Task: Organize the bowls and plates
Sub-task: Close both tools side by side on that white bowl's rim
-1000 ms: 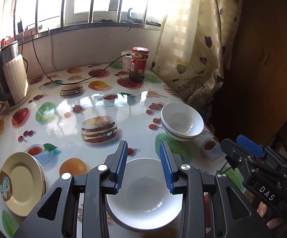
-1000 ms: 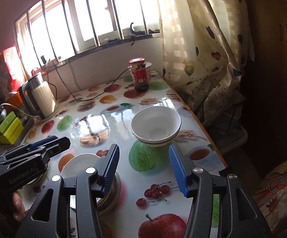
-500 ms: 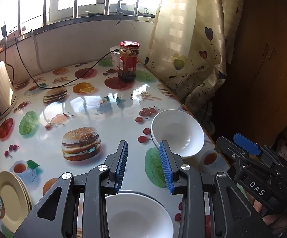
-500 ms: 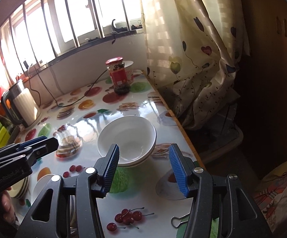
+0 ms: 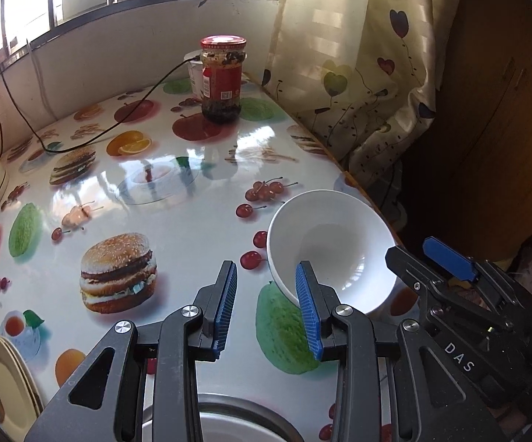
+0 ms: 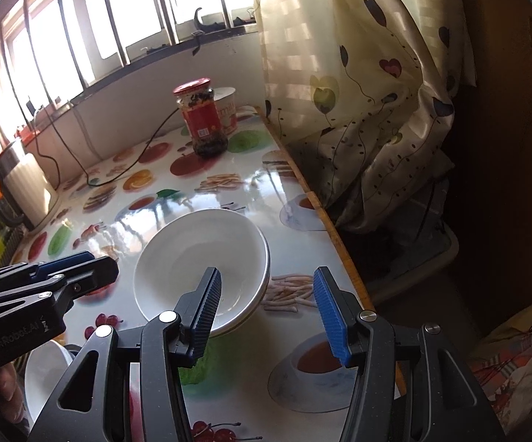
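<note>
Both grippers hung over the table (image 5: 192,169) with jaws spread, pinching nothing; the left gripper (image 5: 267,309) stood just left of the stacked white bowls (image 5: 334,250), near the table's right edge; the right gripper (image 6: 273,313) straddled their near rim; cream plates (image 5: 2,372) lay far left.

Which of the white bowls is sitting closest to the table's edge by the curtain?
The stacked white bowls near the curtain side edge; the other white bowl sits far in, beside the left gripper.
</note>
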`<state>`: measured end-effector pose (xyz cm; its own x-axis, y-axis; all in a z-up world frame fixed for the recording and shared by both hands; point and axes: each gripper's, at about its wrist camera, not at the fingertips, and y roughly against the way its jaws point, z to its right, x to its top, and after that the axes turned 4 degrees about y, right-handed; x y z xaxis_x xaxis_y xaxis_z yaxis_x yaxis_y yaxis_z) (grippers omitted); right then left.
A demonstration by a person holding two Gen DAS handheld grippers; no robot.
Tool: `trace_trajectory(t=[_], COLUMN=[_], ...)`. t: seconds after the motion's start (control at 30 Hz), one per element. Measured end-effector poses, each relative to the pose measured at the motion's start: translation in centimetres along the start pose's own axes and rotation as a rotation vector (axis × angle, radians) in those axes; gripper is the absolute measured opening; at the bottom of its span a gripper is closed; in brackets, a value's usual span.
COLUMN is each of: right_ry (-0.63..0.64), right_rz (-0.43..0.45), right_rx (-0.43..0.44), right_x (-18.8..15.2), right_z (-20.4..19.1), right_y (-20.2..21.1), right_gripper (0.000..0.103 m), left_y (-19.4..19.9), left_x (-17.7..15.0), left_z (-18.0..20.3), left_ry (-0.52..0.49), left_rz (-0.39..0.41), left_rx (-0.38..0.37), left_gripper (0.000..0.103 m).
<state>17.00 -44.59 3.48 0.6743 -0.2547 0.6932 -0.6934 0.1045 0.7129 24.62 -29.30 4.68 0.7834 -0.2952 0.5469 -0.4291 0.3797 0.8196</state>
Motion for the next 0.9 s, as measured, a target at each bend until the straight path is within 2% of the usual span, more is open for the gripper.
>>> trace_trajectory(t=[0.13,0.57,0.9], right_ry=[0.006,0.014,0.019], right_rz=[-0.017,-0.055,-0.064], right_rx=[0.008,0.029,0.039], right_x=[0.1,0.6,0.9], right_z=[0.2,0.5,0.1], right_y=[-1.1,-3.1,-3.8], right_gripper=[0.051,0.031,0.026], left_y=[-0.9,-3.3,-3.6], left_x=[0.1,0.2,0.4], left_z=[0.6,1.1,1.3], left_ry=[-0.015,-0.017,-0.016], left_rz=[-0.012,-0.067,-0.063], left_rx=[0.012,0.029,0.030], left_gripper=[0.035,0.035,0.035])
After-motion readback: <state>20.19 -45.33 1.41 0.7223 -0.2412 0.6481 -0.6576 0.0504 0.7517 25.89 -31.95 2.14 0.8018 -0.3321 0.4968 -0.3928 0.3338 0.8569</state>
